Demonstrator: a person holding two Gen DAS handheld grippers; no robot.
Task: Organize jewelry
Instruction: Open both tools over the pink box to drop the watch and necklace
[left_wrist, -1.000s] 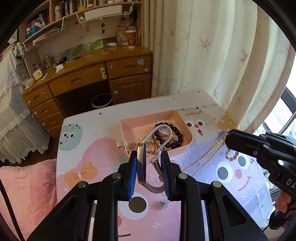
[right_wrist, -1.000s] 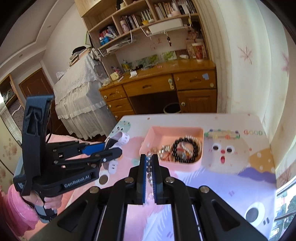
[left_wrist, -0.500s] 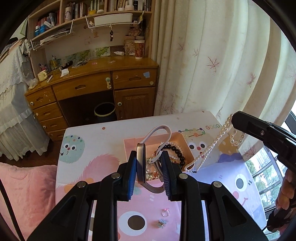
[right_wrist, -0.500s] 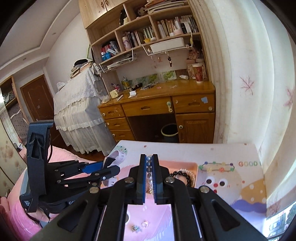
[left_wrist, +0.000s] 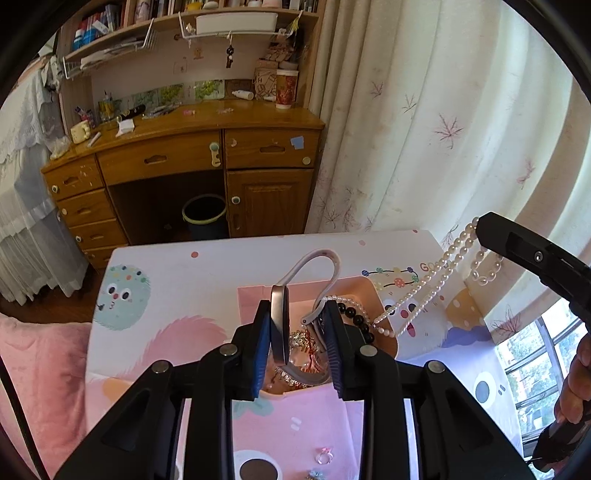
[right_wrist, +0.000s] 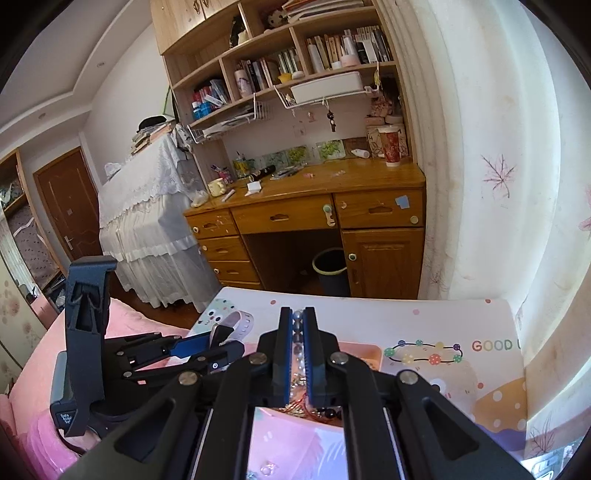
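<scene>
My left gripper (left_wrist: 297, 314) is shut on a silver-cased watch (left_wrist: 277, 321). Its pale strap loops up above the fingers, and the watch hangs over the pink tray (left_wrist: 255, 295) of jewelry. At the right of the left wrist view, my right gripper (left_wrist: 482, 229) is shut on a pearl necklace (left_wrist: 436, 273). The strands drape down to the tray's right rim. In the right wrist view the pearls (right_wrist: 297, 332) sit pinched between the blue pads of the right gripper (right_wrist: 297, 321), and the left gripper (right_wrist: 221, 338) with the watch strap (right_wrist: 242, 321) is at the left.
A black bead bracelet (left_wrist: 354, 317) and chains lie in the tray. Small rings (left_wrist: 324, 455) rest on the cartoon-print table (left_wrist: 184, 266) nearer me. Beyond the table stand a wooden desk (left_wrist: 207, 147), a bin (left_wrist: 205, 216) and curtains (left_wrist: 424, 129). Pink bedding (left_wrist: 40, 369) borders the table's left side.
Both grippers have moved forward over the table. The watch now hangs above the tray. The pearl necklace has lifted off the tablecloth and hangs from the raised right gripper.
</scene>
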